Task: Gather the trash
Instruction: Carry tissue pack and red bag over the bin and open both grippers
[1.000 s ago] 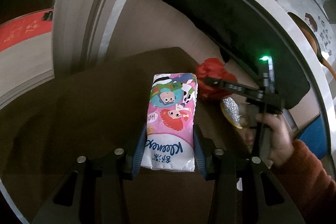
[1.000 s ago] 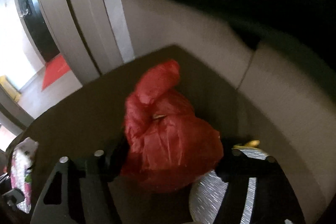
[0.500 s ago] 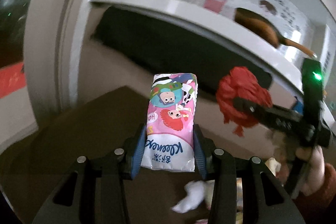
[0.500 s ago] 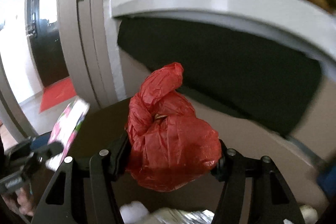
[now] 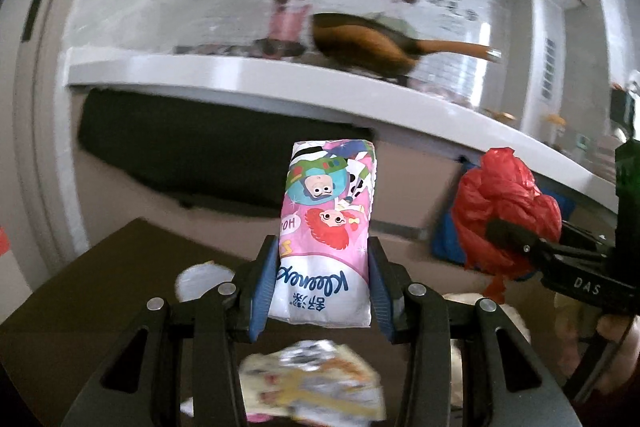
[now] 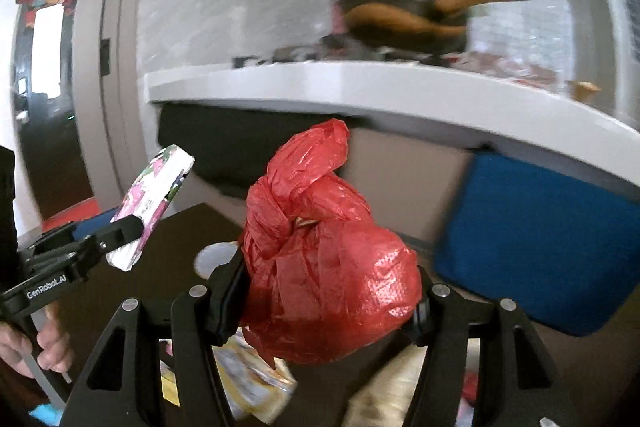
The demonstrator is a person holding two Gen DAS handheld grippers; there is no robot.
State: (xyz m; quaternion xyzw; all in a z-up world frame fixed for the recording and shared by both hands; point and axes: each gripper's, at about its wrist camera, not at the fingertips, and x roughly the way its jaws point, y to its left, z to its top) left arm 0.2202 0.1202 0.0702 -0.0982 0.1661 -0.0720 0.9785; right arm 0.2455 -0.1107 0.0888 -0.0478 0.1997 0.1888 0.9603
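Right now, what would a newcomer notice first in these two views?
The pink tissue pack stands clamped in the left gripper, above the dark table. Beside it, the right gripper squeezes a crumpled red bag. Behind both, cartoon figures decorate the wall.

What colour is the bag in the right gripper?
Red; the bag shows best in the right wrist view.

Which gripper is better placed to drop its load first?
Neither clearly. The left gripper clamps a tissue pack, the right gripper a red bag. Both are raised above the dark table, and no bin shows.
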